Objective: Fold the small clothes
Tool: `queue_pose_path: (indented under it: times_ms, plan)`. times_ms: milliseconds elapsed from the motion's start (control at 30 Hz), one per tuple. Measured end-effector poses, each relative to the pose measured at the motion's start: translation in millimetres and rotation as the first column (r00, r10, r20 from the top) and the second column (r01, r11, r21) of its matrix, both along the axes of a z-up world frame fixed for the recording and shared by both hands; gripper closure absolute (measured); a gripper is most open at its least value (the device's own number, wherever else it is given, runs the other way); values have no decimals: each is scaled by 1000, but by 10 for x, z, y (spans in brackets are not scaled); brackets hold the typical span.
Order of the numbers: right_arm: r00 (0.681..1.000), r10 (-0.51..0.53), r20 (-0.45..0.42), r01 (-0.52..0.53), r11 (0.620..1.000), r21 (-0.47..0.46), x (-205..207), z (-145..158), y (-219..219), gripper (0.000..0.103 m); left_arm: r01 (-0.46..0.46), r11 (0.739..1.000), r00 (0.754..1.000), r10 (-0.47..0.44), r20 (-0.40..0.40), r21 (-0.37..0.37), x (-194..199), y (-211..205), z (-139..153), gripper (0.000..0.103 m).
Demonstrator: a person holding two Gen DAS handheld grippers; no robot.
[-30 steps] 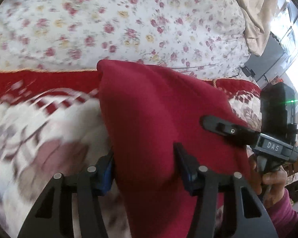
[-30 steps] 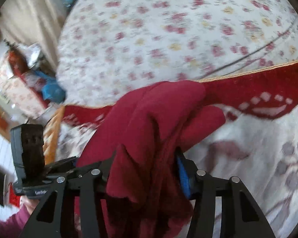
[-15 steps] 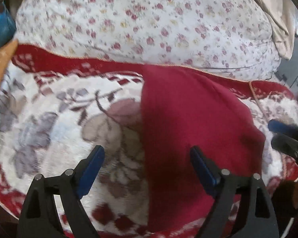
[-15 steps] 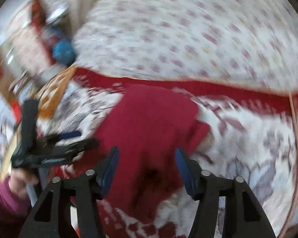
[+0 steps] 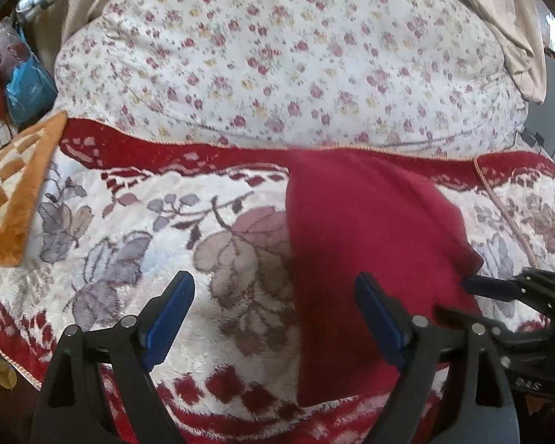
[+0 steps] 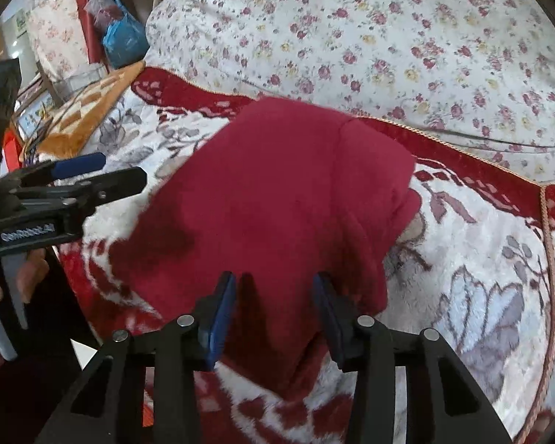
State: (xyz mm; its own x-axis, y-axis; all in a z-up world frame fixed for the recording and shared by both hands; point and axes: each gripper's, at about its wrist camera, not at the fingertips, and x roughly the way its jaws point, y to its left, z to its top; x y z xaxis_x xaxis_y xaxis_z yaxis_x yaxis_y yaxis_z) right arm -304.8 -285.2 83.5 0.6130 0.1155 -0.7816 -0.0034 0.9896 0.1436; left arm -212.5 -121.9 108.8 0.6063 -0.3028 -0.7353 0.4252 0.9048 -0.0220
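Observation:
A dark red garment (image 5: 362, 244) lies folded flat on a red-and-white floral blanket (image 5: 148, 244); it also shows in the right wrist view (image 6: 277, 199). My left gripper (image 5: 273, 314) is wide open and empty, above the garment's left edge. My right gripper (image 6: 273, 310) is open, its blue pads on either side of the garment's near edge, just above the cloth. The left gripper appears at the left of the right wrist view (image 6: 92, 174), and the right gripper at the right of the left wrist view (image 5: 499, 296).
A white quilt with small roses (image 5: 296, 66) rises behind the blanket. An orange checked cloth (image 5: 14, 192) lies at the left. Blue bags and clutter (image 6: 122, 37) stand beyond the bed's left side.
Both grippers held the red garment up a second ago. They have let it go onto the blanket, opened, and pulled back; the garment now lies flat.

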Motion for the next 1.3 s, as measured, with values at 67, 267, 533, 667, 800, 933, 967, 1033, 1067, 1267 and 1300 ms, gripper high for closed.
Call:
queue_pose_path:
  times_ms: [67, 267, 533, 667, 800, 933, 967, 1033, 1067, 1267, 1300]
  plan:
    - [998, -36, 42, 35, 999, 6, -108, 119, 6, 30, -12, 1000, 1000, 12, 22, -5, -48, 11, 71, 16]
    - [978, -158, 139, 162, 987, -13, -268, 434, 47, 14, -17, 999, 997, 20, 73, -36, -208, 33, 260, 10]
    - [959, -241, 152, 245, 969, -10, -262, 527, 56, 8, -40, 998, 991, 47, 129, -53, -322, 98, 436, 9]
    - [949, -274, 157, 276, 961, 14, -248, 525, 24, 6, -61, 997, 987, 67, 146, -46, -335, 126, 459, 9]
    - [944, -290, 157, 292, 956, 8, -237, 526, 28, 4, -73, 996, 986, 79, 145, -47, -330, 144, 458, 9]
    - [944, -295, 149, 297, 955, 11, -224, 509, 20, 4, -72, 996, 986, 77, 146, -44, -326, 149, 457, 9]
    - [943, -297, 148, 299, 954, 11, -222, 503, 16, 4, -74, 996, 986, 80, 146, -45, -322, 153, 458, 9]
    - [943, -302, 143, 303, 953, 14, -217, 492, 7, 4, -70, 996, 987, 76, 144, -49, -325, 153, 455, 9]
    - [942, -305, 139, 305, 952, 16, -211, 485, 1, 4, -68, 997, 987, 74, 144, -47, -323, 152, 452, 9]
    - [941, -310, 133, 311, 950, 17, -186, 464, 0, 4, -67, 997, 987, 72, 142, -39, -318, 155, 445, 9]
    - [942, -308, 133, 309, 951, 17, -183, 462, 0, 4, -68, 997, 987, 73, 141, -38, -314, 161, 444, 9]
